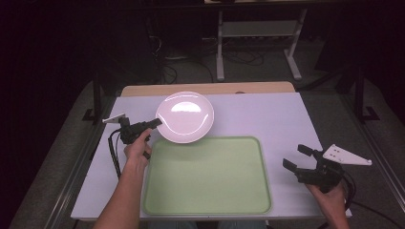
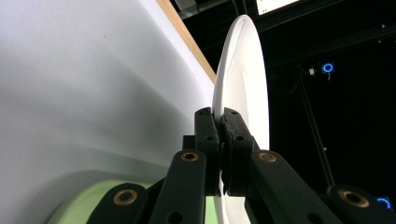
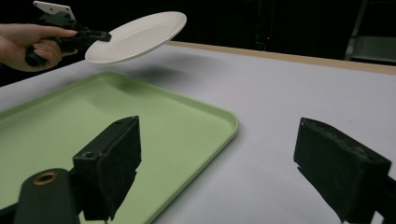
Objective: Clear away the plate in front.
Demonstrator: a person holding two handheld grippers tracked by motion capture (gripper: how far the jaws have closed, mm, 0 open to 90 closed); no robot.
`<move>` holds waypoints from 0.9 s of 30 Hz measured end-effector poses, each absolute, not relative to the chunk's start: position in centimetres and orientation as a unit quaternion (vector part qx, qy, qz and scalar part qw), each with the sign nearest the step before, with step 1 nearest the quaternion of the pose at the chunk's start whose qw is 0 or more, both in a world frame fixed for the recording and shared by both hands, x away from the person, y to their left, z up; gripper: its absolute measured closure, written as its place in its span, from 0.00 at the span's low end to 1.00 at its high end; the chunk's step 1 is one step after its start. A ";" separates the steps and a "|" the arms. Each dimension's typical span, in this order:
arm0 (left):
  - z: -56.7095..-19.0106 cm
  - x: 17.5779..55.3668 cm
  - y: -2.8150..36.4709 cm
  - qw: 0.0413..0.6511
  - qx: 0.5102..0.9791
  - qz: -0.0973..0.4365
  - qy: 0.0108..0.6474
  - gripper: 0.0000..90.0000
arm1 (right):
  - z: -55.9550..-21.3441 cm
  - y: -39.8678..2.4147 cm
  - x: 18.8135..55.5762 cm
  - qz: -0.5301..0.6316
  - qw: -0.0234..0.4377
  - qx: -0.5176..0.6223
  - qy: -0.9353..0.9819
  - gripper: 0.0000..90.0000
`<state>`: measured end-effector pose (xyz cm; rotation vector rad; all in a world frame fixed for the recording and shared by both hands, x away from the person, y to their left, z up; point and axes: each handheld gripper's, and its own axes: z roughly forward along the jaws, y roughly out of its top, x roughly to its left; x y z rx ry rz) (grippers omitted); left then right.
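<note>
High view: your left gripper (image 1: 155,123) clamps the near-left rim of the round white ceramic plate (image 1: 185,116), held above the pale green plastic tray (image 1: 248,164). Your right gripper (image 1: 298,157) hovers, jaws apart, right of it.

We see the left hand (image 1: 138,151) hold the black two-jaw left gripper (image 1: 155,123) raised, jaws pinched together. The right hand (image 1: 329,198) holds the black two-jaw right gripper (image 1: 297,158) low, jaws spread wide apart.
</note>
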<state>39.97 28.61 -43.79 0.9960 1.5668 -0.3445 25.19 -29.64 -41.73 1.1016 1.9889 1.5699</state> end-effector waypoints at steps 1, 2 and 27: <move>-43.8 39.9 28.6 0.587 0.428 -0.147 0.671 0.97 | -41.7 -29.7 25.2 0.558 0.188 0.392 0.707 0.15; -43.8 39.9 28.7 0.588 0.428 -0.147 0.671 0.97 | -41.7 -29.7 25.2 0.558 0.188 0.392 0.707 0.15; -43.8 38.0 28.8 0.590 0.448 -0.158 0.653 0.97 | -41.9 -29.6 25.2 0.552 0.188 0.396 0.709 0.15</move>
